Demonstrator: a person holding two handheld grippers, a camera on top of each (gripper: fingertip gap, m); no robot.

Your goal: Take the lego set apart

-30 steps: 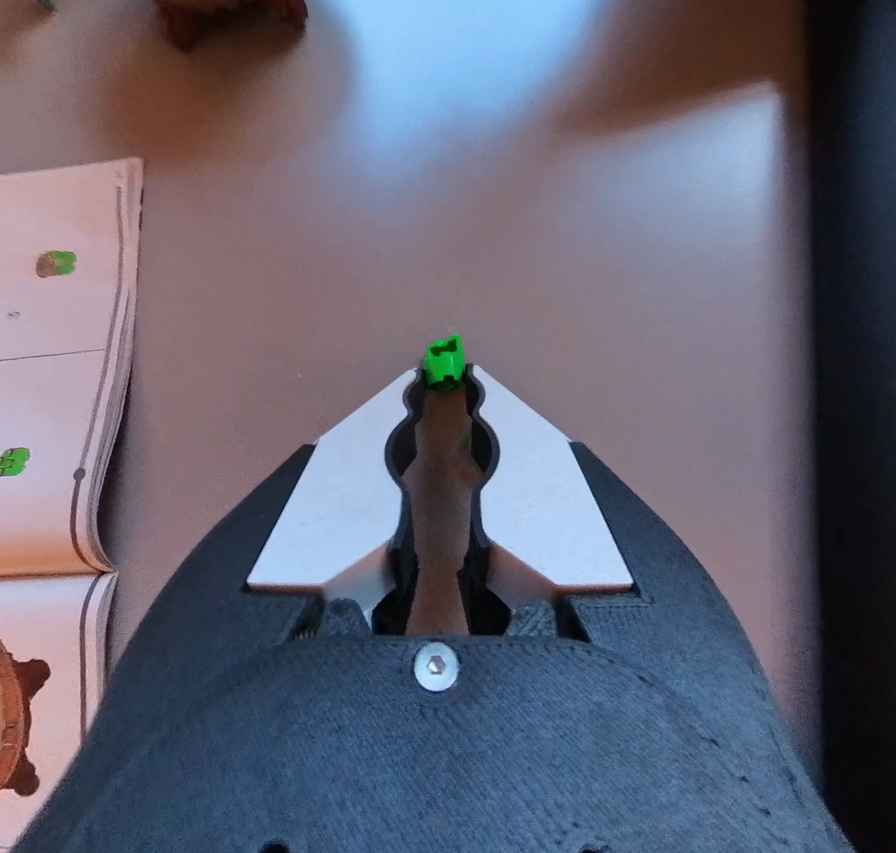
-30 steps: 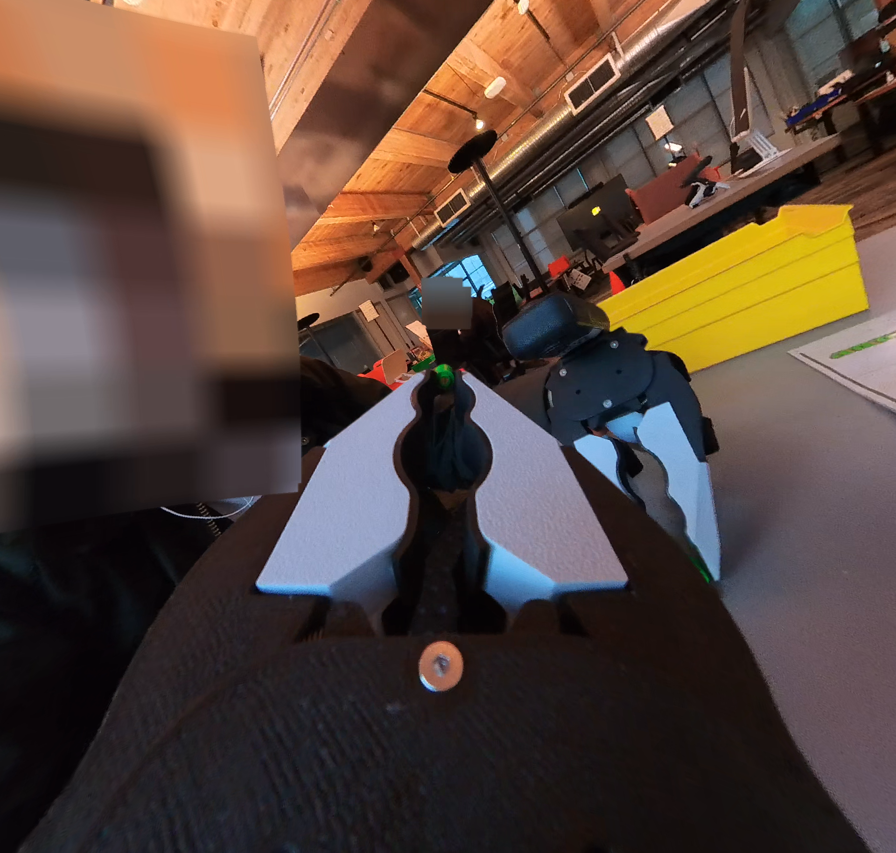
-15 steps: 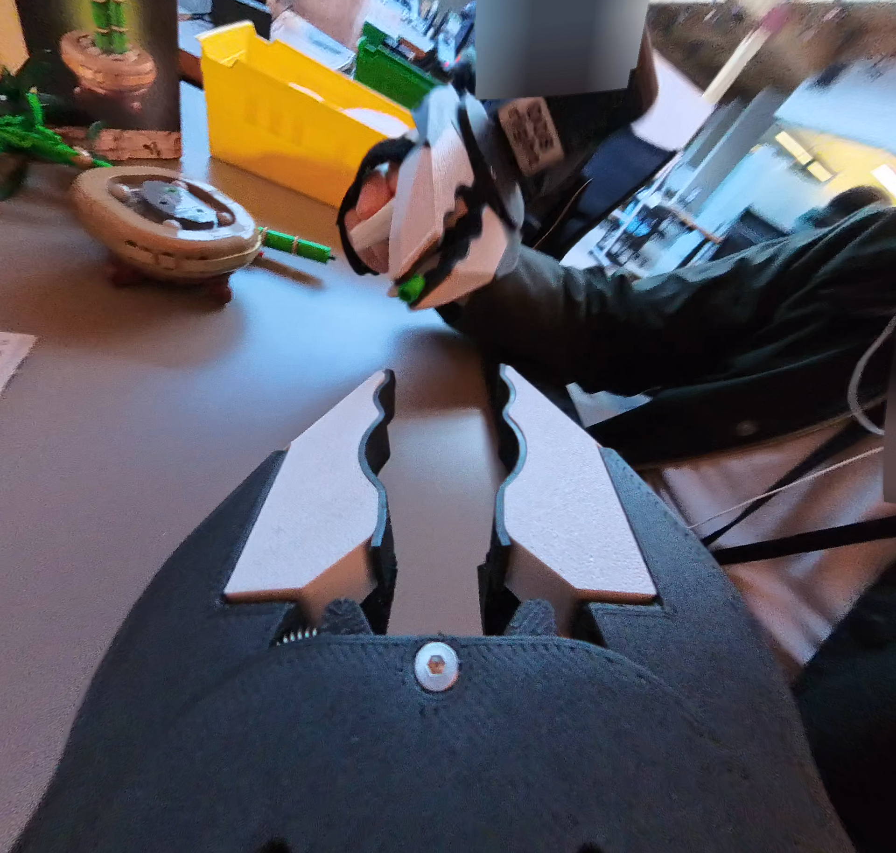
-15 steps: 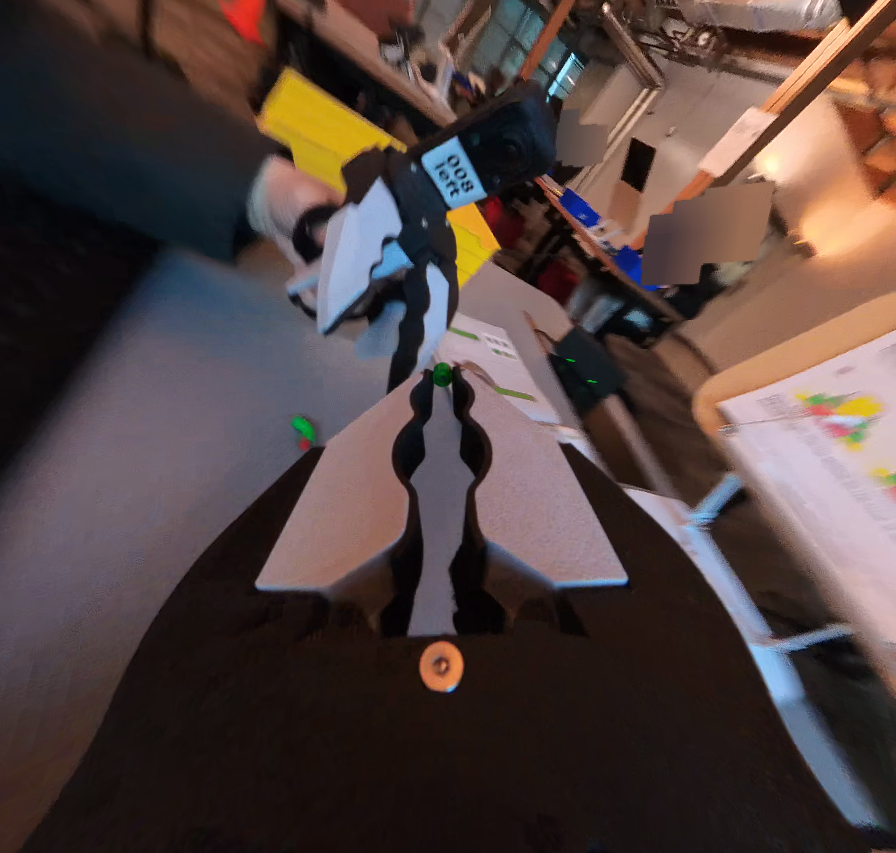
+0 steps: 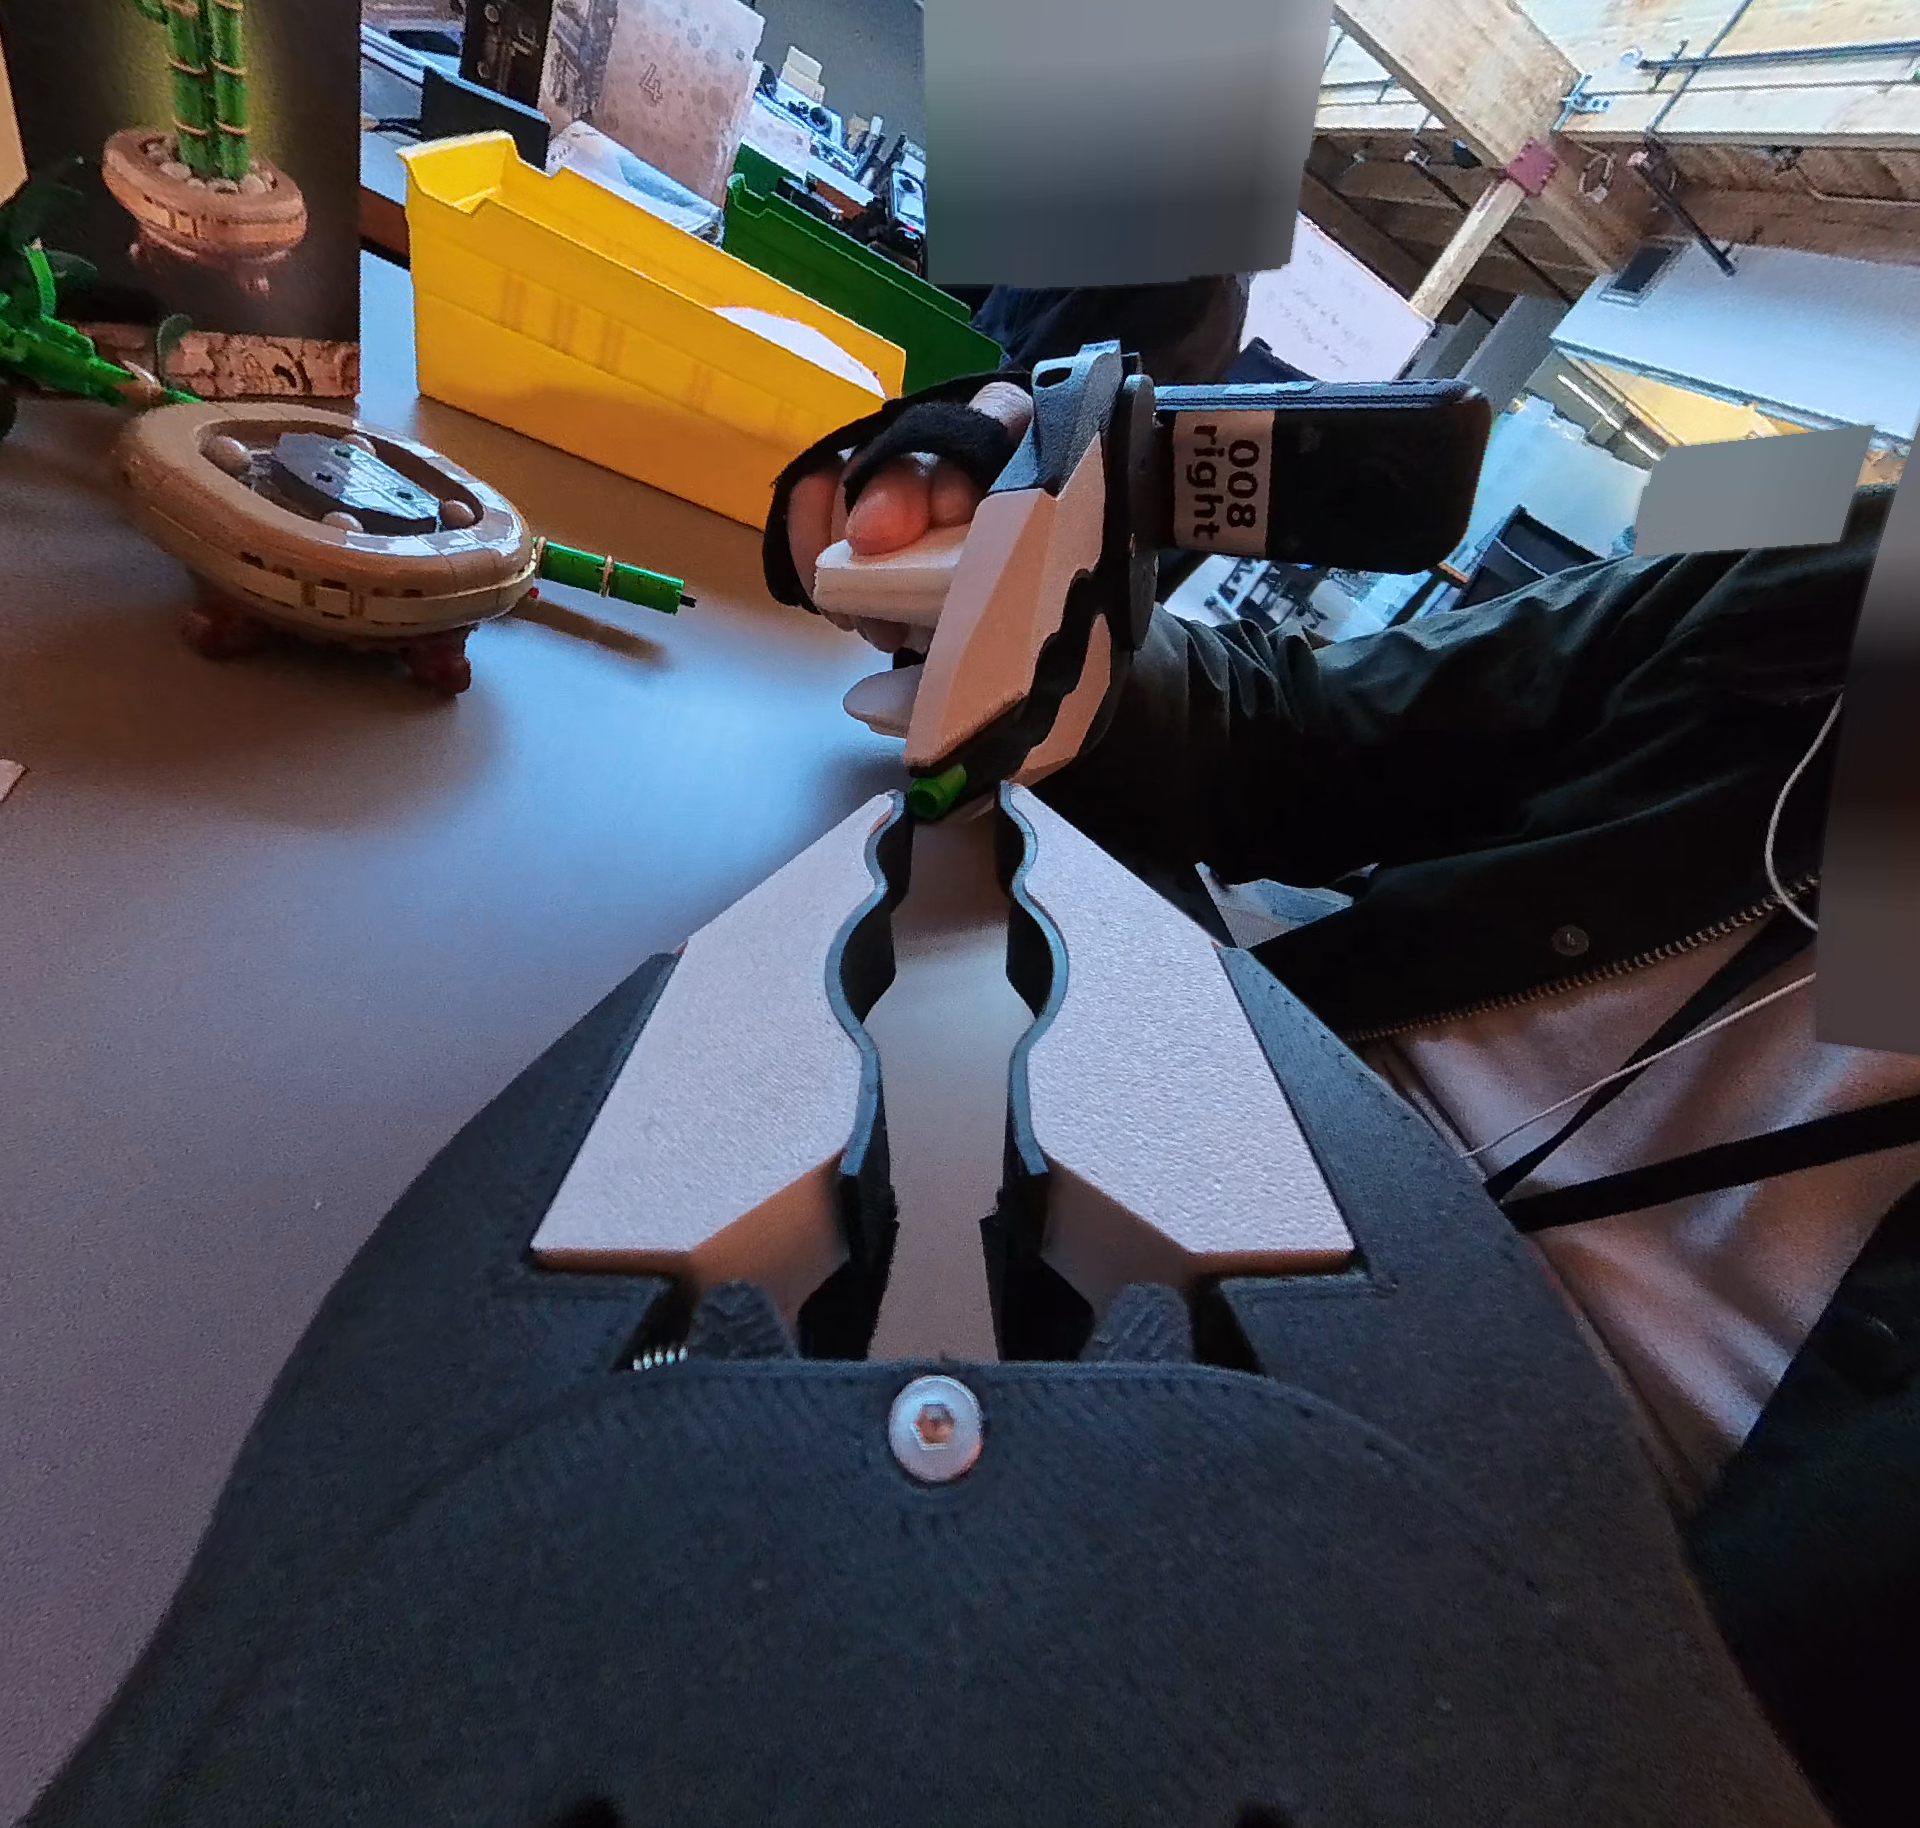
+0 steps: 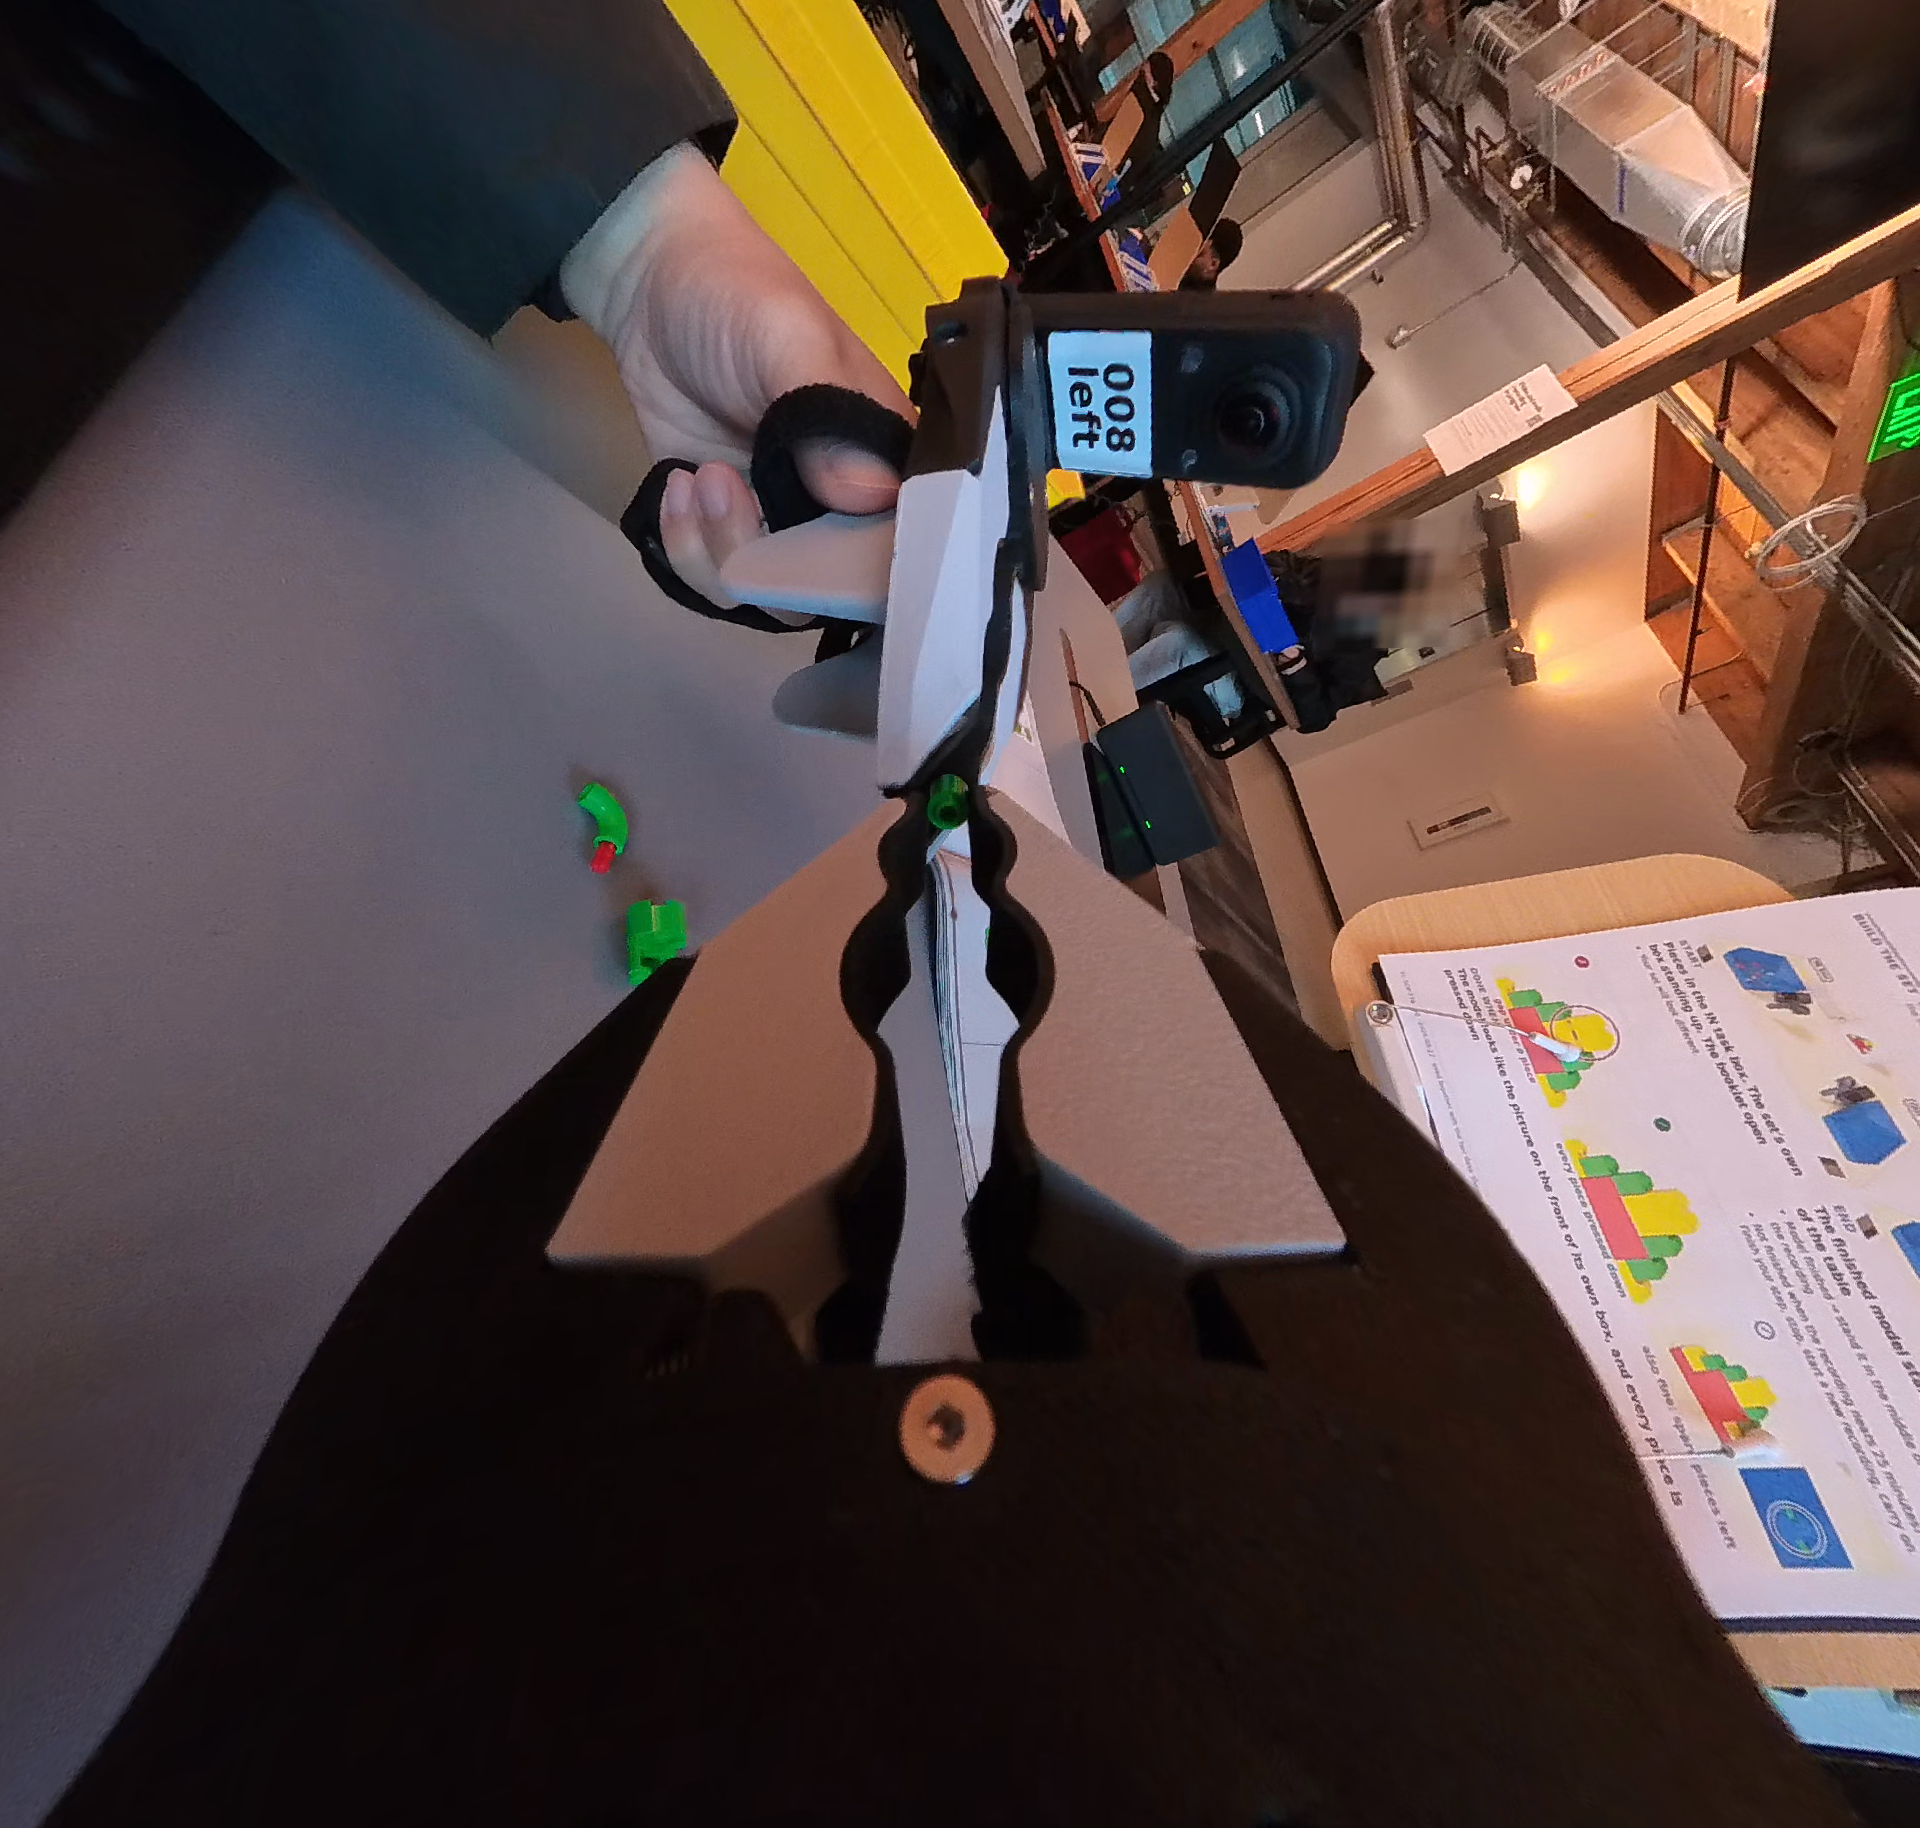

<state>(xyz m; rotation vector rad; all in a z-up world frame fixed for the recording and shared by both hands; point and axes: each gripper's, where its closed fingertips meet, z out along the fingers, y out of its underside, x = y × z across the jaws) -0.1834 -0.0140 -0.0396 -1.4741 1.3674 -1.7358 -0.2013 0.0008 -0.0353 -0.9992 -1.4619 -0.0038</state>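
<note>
In the left wrist view, the tan oval lego pot (image 5: 322, 521) on dark red feet sits at the upper left of the grey bench (image 5: 260, 926), its dark studded top bare. A green segmented lego stalk (image 5: 611, 573) lies just beside it to the right, and a yellow bin (image 5: 623, 344) stands behind. At centre the left tool (image 5: 948, 810) has its fingers parted by a narrow gap and holds nothing. Right at its tips, the right tool (image 5: 940, 793) comes down from above, closed on a small green lego piece (image 5: 932, 797) with a round stud end. In the right wrist view, a curved green piece with a red tip (image 6: 603, 822) and a green blocky piece (image 6: 652, 937) lie loose on the bench at left of centre. The small green lego piece shows pinched at the right tool's tips, and a printed sheet (image 6: 1662, 1207) lies at the right.
</note>
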